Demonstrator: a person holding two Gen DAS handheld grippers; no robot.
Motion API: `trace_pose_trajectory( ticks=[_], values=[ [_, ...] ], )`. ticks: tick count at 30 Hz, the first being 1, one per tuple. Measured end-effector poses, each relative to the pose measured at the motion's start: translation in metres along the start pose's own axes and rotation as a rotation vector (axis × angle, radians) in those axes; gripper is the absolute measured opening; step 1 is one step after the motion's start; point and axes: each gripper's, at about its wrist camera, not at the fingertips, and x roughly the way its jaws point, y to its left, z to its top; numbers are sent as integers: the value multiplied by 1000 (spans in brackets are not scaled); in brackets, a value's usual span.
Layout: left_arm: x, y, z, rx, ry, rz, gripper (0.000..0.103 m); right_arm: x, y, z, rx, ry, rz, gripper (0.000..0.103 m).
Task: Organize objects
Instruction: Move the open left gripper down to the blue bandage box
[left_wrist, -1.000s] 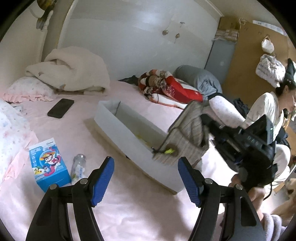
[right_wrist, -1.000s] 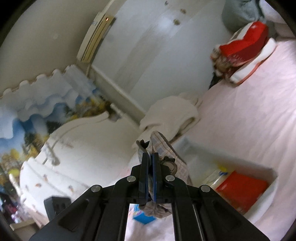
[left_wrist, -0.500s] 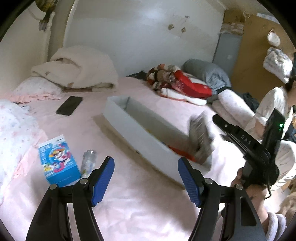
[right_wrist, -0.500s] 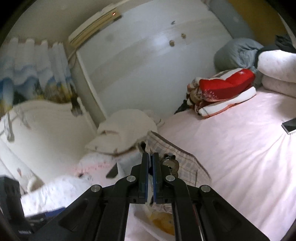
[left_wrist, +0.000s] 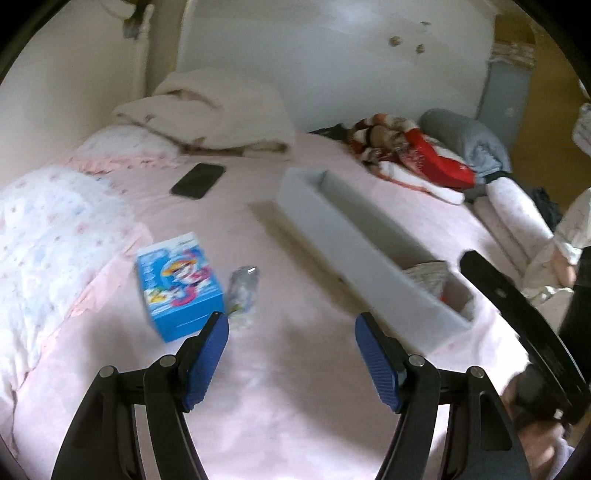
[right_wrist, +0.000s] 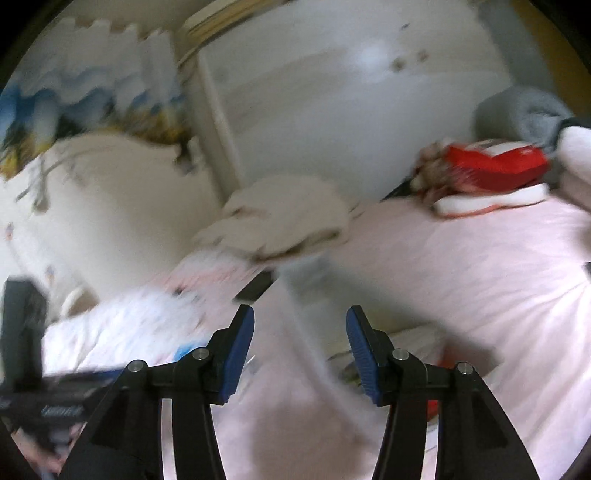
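While the left claw (left_wrist: 291, 354) hangs spread and empty over the pink bed (left_wrist: 295, 387), the right claw (right_wrist: 300, 350) has just been opening, nothing between its pads. Beyond, the checked cloth (left_wrist: 424, 275) lies inside the grey bin (left_wrist: 354, 254), lower right; blue box (left_wrist: 179, 284) left.

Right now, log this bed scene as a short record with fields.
surface: pink bed sheet
bin: long grey bin, open top
in bin: plaid cloth at its near end
loose items: blue carton, clear bottle beside it, black phone
left gripper: open, empty
right gripper: jaws just opened, nothing between them
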Motion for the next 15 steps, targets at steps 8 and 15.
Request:
trace_pose_trajectory(
  ticks=[8, 15],
  values=[
    [34, 37, -34, -57, 142, 169, 70, 37, 48, -34, -246, 280, 105, 59],
    [91, 55, -85, 6, 211, 246, 96, 114, 78, -135, -466, 837, 128, 71]
  ],
)
